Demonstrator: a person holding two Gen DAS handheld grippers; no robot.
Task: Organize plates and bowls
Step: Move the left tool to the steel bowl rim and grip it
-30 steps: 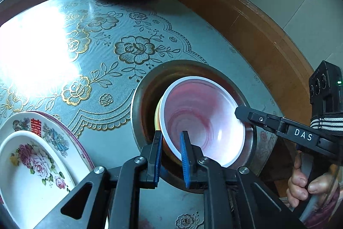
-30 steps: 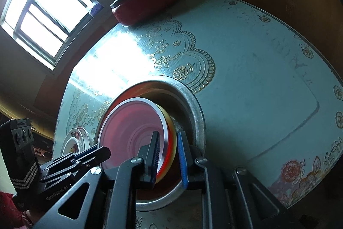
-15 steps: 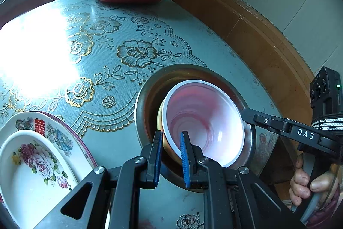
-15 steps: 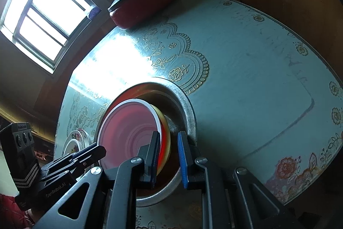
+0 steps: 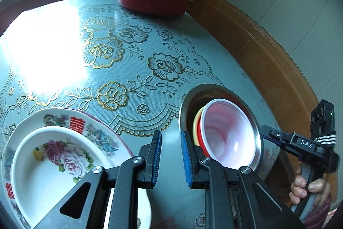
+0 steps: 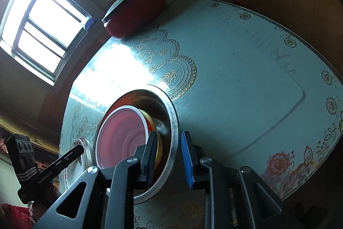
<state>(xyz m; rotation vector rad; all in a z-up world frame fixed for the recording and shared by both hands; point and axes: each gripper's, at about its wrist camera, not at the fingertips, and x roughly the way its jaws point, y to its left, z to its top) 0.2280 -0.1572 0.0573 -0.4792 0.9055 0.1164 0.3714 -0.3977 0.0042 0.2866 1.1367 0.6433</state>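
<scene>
Both wrist views look steeply down, close over the table (image 5: 133, 40) — the left from its near edge, the right from the opposite side; both share the steel basin (image 5: 256, 138), at four and seven o'clock.

A round table (image 5: 193, 57) under a pale blue, gold-flowered cloth bore a lidded red pot (image 5: 153, 0), a steel basin (image 5: 258, 143) and a large floral plate (image 5: 100, 128).

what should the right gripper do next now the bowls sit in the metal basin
Probably draw the right gripper up and back, clear of the metal basin. Its jaws are opening with the basin's rim between them, and the red bowl sits nested in the yellow bowl inside.
</scene>
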